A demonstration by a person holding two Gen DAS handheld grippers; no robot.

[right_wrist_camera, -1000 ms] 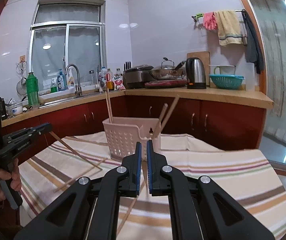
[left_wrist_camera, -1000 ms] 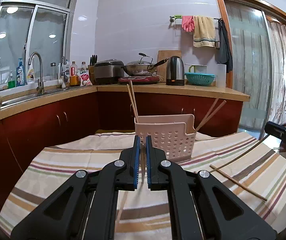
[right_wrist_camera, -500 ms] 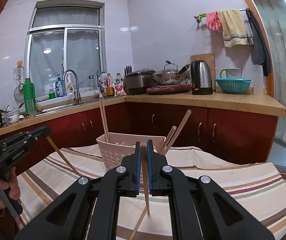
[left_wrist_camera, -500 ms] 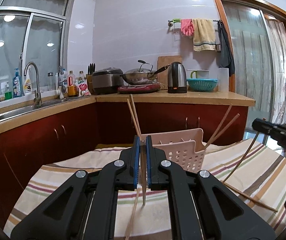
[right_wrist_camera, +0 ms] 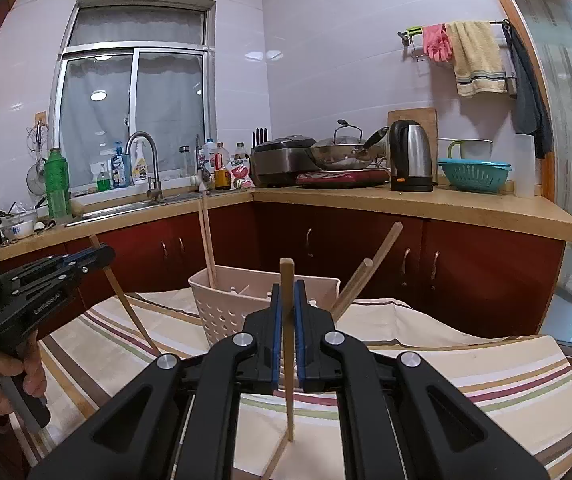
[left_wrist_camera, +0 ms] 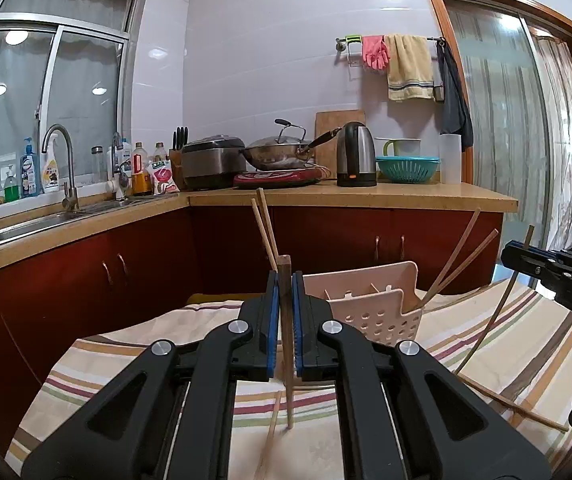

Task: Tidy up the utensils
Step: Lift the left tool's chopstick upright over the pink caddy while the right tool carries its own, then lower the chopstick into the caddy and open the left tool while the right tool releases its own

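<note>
Each gripper clamps one chopstick upright: the left gripper holds the left chopstick, the right gripper holds the right chopstick. Both tips hang just above the striped cloth. The basket, ahead of both tools and slightly left of the right one, holds leaning sticks that crowd its rim. A loose stick lies on the cloth to the left tool's right. Since half a second ago both grippers have risen, the basket showing lower. Cabinets bound the far side; the cloth's near edge stays open.
</note>
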